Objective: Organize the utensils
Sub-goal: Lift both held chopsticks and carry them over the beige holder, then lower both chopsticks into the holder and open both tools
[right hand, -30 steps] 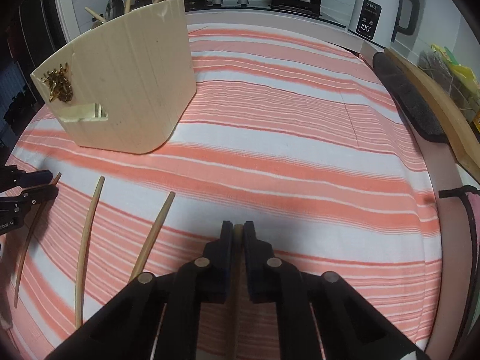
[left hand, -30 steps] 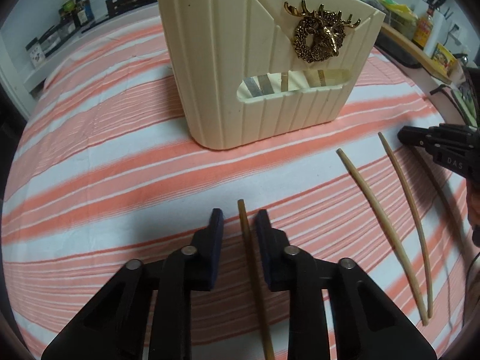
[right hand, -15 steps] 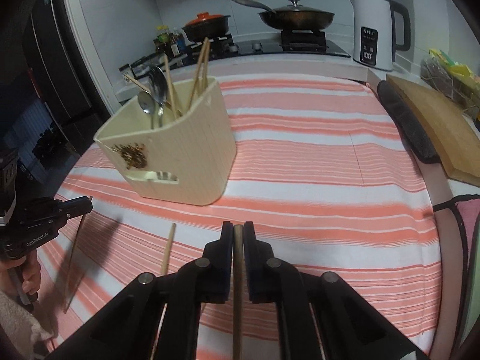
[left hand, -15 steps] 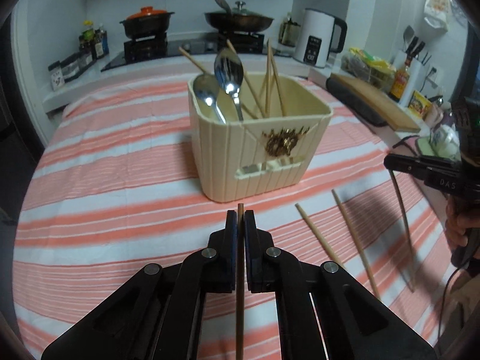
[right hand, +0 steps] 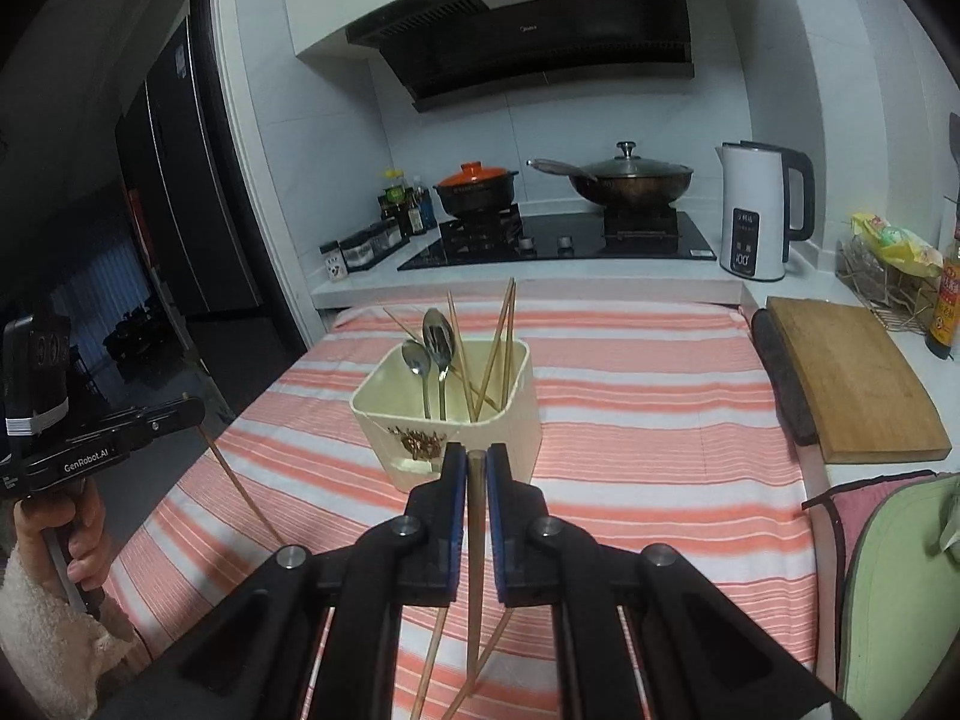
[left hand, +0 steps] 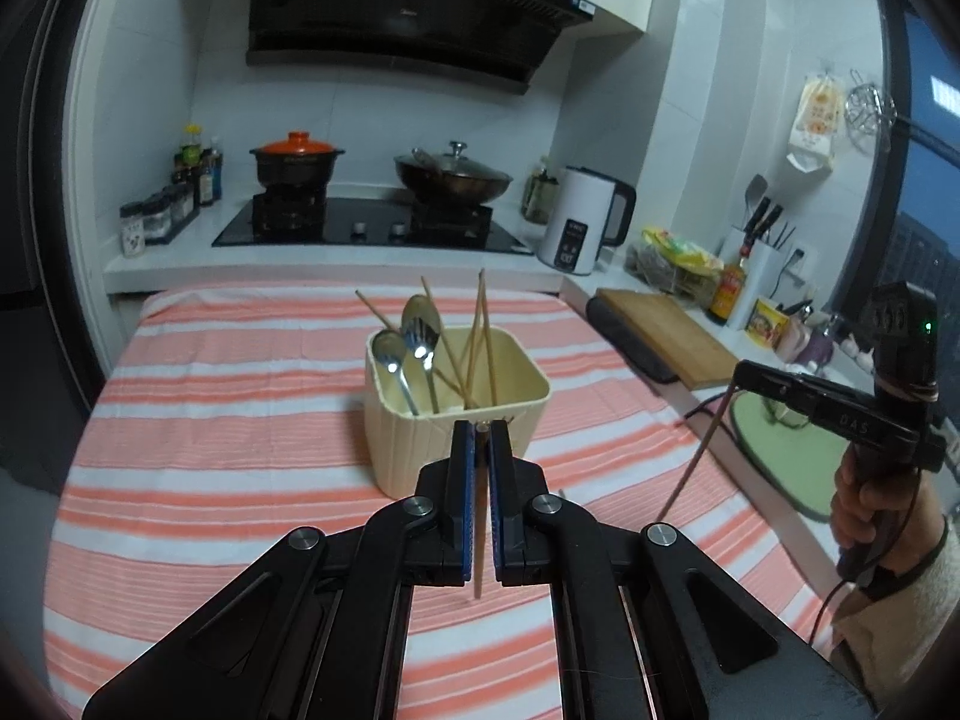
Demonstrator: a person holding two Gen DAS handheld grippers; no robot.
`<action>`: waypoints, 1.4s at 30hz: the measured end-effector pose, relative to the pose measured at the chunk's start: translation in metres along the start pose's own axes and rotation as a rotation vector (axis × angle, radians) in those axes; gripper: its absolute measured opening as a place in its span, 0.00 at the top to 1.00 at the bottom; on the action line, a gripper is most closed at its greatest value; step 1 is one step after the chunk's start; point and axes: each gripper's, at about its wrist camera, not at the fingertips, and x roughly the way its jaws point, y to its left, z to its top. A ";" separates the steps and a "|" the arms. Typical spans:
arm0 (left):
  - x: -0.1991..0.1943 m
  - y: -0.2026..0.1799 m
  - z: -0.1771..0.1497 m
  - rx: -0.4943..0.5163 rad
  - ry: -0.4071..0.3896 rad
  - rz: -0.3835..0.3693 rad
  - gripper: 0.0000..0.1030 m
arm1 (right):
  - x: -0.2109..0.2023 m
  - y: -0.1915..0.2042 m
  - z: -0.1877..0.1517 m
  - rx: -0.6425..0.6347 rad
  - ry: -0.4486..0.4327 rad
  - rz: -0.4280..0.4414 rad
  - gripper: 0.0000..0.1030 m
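A cream utensil holder point(left hand: 414, 432) point(right hand: 516, 414) stands on the striped tablecloth with two spoons point(left hand: 420, 324) and several chopsticks point(left hand: 483, 336) upright in it. My left gripper point(left hand: 481, 438) is shut on a chopstick point(left hand: 478, 546), held in the air in front of the holder. My right gripper point(right hand: 476, 459) is shut on another chopstick point(right hand: 475, 546), also raised before the holder. Each gripper shows in the other's view with its chopstick hanging down: the right one point(left hand: 744, 373) and the left one point(right hand: 195, 409). Two chopsticks point(right hand: 429, 660) lie on the cloth below my right gripper.
The table point(left hand: 210, 372) has an orange and white striped cloth. A wooden cutting board point(right hand: 852, 384) lies at its right edge. Behind are a stove with pots point(left hand: 294, 159), a white kettle point(right hand: 759, 210) and spice jars point(left hand: 156, 216).
Both grippers have lifted their chopsticks off the cloth and risen well above the table, backing off from the holder. The left gripper closed on its chopstick.
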 end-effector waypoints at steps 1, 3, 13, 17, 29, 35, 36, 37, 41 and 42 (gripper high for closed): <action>-0.003 -0.002 0.003 0.001 -0.009 -0.002 0.97 | -0.003 0.002 0.005 -0.003 -0.014 0.000 0.93; -0.009 -0.004 0.011 0.001 -0.028 -0.004 0.97 | -0.007 0.004 0.012 -0.007 -0.037 0.001 0.93; -0.028 -0.014 0.048 0.029 -0.095 -0.016 0.98 | -0.021 0.019 0.049 -0.042 -0.115 0.007 0.93; -0.031 -0.016 0.060 0.036 -0.119 -0.019 0.98 | -0.023 0.026 0.062 -0.061 -0.136 0.009 0.93; -0.034 -0.015 0.112 0.037 -0.229 -0.003 0.98 | -0.019 0.036 0.111 -0.093 -0.206 0.008 0.93; -0.013 -0.016 0.136 0.067 -0.285 0.062 0.98 | -0.004 0.041 0.141 -0.104 -0.280 -0.001 0.93; -0.005 -0.015 0.137 0.068 -0.282 0.069 0.98 | 0.002 0.041 0.144 -0.109 -0.288 -0.009 0.93; 0.003 -0.014 0.139 0.070 -0.277 0.079 0.98 | 0.008 0.042 0.146 -0.112 -0.290 -0.013 0.93; 0.035 -0.006 0.140 0.066 -0.245 0.102 0.98 | 0.042 0.040 0.149 -0.118 -0.270 -0.014 0.93; 0.044 -0.003 0.139 0.061 -0.229 0.104 0.98 | 0.052 0.040 0.149 -0.119 -0.255 -0.013 0.93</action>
